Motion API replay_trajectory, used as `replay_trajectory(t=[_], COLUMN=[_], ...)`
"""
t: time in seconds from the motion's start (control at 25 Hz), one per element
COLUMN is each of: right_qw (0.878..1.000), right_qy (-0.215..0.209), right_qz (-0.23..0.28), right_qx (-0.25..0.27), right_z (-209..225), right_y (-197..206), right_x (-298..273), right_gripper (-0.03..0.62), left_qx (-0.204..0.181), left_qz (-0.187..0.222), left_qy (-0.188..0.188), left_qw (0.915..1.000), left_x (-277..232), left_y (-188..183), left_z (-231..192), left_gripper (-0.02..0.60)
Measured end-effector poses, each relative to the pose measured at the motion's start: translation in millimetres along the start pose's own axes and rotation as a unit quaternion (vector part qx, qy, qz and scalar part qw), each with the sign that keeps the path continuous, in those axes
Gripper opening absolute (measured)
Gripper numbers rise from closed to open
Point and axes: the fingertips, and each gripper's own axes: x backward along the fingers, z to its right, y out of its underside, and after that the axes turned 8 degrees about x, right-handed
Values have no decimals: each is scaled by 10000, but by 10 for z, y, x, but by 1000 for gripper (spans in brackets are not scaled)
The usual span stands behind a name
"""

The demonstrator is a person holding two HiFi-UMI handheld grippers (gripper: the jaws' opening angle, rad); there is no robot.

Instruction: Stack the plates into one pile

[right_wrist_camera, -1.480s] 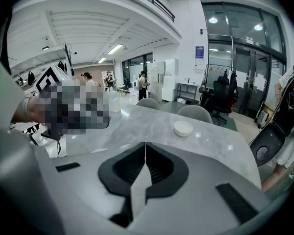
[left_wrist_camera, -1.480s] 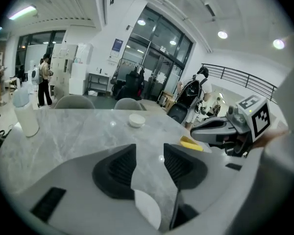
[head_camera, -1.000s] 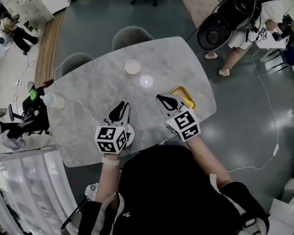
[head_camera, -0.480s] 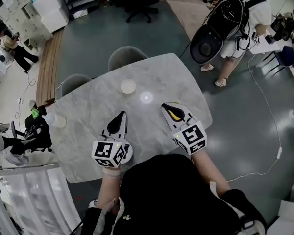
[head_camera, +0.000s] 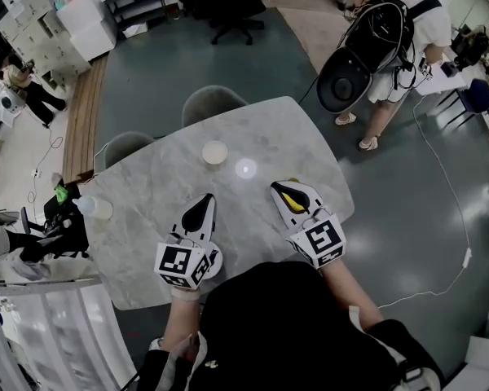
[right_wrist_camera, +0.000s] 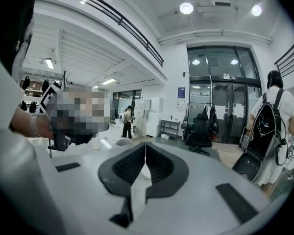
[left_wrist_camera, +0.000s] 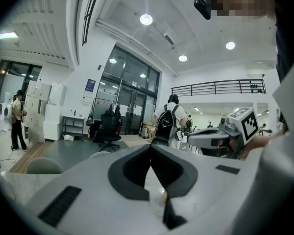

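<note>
We held the left hand-held gripper (head_camera: 204,199) and the right hand-held gripper (head_camera: 277,187) above the marble worktop (head_camera: 147,186). Both had their jaws pressed tip to tip, with nothing between them. A small white plate (head_camera: 215,152) sat on the worktop well beyond both tips. A yellow sliver (head_camera: 292,197) showed beneath the right one.

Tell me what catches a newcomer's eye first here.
The left gripper and the right gripper, each with a black-and-white marker cube, are side by side above the grey marble table, fingers shut. Beyond them a small white plate sits alone on the table's far half. Past the far right corner, a person stands on the floor wearing a big black backpack.
</note>
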Motion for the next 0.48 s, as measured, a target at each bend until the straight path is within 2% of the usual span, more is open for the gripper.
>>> replay_trajectory(t=[0.36,0.48], right_qw=[9997,9997], right_qy=[97,109], right_qz=[-229,-170], right_qx=[-54,-110], right_z=[-34,-49], right_y=[154,144], right_x=[15,28], right_gripper=[17,16], left_qx=[15,-17], left_qz=[-150,-199], left_qy=[-64,-210], left_qw=[9999,9996], left_x=[28,49], left_y=[112,139], left_z=[-23,-80], left_gripper=[9,9])
